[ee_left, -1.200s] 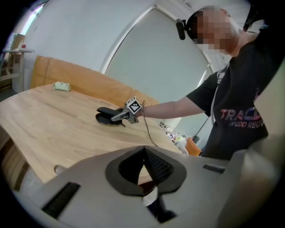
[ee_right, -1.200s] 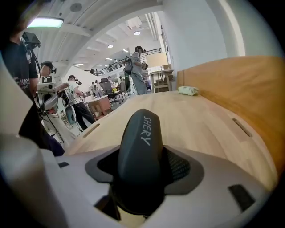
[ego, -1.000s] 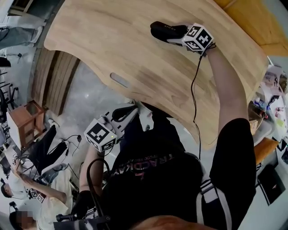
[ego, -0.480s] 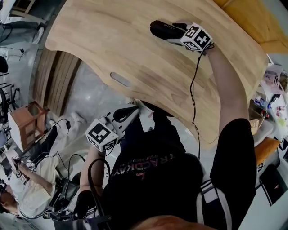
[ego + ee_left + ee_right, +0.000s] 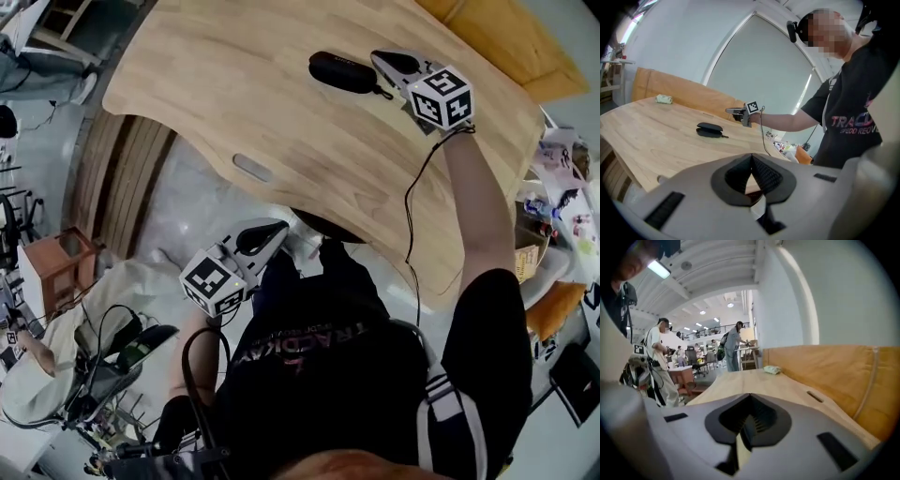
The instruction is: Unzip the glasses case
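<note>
The black glasses case (image 5: 342,72) lies flat on the wooden table (image 5: 234,84), its zip pull sticking out at its right end. My right gripper (image 5: 384,62) hovers just right of the case, off it. Its jaws have just been closing and now stand shut, with nothing between them (image 5: 749,397). My left gripper (image 5: 274,229) hangs below the table's near edge, shut and empty (image 5: 751,157). The left gripper view shows the case (image 5: 711,130) farther off on the table, with the right gripper (image 5: 740,114) raised behind it.
A small pale green bundle (image 5: 663,99) lies at the table's far end. An orange padded panel (image 5: 834,376) runs along the table's back edge. A slot (image 5: 251,168) is cut near the front edge. People and office furniture stand on the floor at the left.
The right gripper has come off the case's right end, risen and shifted right, and its jaws have shut. The case stays on the table. The left gripper has barely moved.
</note>
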Motion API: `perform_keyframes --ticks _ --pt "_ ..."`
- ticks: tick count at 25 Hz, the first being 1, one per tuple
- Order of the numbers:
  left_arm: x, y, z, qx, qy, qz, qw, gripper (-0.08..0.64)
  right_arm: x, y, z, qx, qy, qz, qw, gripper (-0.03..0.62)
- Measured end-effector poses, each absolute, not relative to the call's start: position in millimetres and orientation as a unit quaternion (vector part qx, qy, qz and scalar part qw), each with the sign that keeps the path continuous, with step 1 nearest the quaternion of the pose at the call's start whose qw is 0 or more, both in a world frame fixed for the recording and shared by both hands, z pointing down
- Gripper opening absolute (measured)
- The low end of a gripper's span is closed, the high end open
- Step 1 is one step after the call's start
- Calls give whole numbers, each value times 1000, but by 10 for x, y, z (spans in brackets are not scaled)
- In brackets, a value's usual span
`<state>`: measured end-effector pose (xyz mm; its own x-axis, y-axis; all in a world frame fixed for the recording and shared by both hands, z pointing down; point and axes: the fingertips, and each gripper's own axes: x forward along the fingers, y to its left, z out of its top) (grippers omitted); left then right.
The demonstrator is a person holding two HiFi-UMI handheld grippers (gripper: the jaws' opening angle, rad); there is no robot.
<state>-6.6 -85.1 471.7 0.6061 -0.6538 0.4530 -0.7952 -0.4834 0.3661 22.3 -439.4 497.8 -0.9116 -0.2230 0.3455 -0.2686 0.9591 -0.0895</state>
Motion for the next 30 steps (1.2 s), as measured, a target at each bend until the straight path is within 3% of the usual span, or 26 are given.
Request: perform_keyframes --ticks 7,30 --pt "-187 -735 4560 867 -412 124 249 14 626 -3694 4331 195 -969 118 95 17" --pt "-479 505 4552 885 -358 102 279 14 83 57 4339 227 -943 234 67 17"
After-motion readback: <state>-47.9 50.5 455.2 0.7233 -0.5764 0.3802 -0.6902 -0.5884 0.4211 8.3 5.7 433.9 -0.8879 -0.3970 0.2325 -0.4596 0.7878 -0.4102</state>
